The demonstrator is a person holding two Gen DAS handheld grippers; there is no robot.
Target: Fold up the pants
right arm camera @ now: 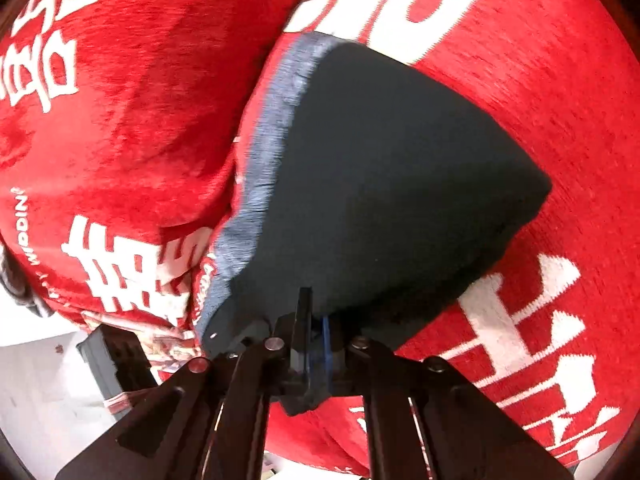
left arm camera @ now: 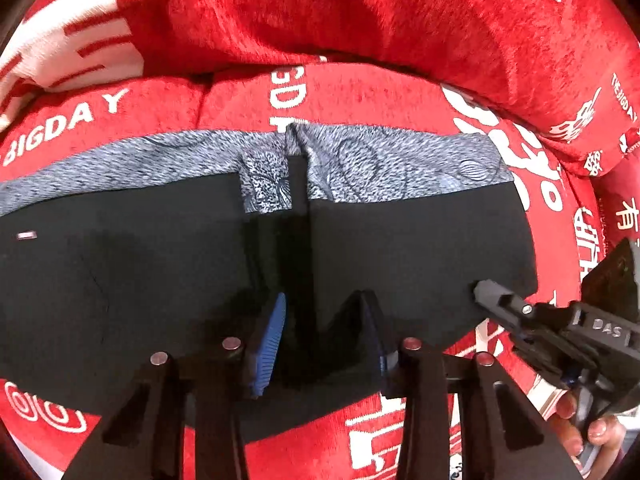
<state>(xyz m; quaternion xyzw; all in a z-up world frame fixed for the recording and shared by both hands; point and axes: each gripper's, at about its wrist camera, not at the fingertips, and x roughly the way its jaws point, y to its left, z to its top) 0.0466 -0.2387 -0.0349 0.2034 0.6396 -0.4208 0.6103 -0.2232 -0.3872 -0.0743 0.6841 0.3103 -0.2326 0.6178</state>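
Black pants (left arm camera: 400, 248) with a grey patterned waistband (left arm camera: 380, 160) lie flat on a red cover. My left gripper (left arm camera: 324, 336) points down at their near middle. A raised ridge of black cloth stands between its blue pad (left arm camera: 272, 340) and the other finger, and the jaws are closed on it. My right gripper (left arm camera: 492, 296) comes in from the right onto the pants' right edge. In the right wrist view, the right gripper (right arm camera: 316, 320) is shut on a bunched corner of the pants (right arm camera: 380, 180), and the grey band (right arm camera: 260, 168) runs along their left side.
The red cover with white lettering (left arm camera: 320, 20) rises as a soft back behind the pants. A person's hand (left arm camera: 580, 420) holds the right gripper. A grey box (right arm camera: 112, 360) stands on a pale floor (right arm camera: 40, 380) beyond the cover's edge.
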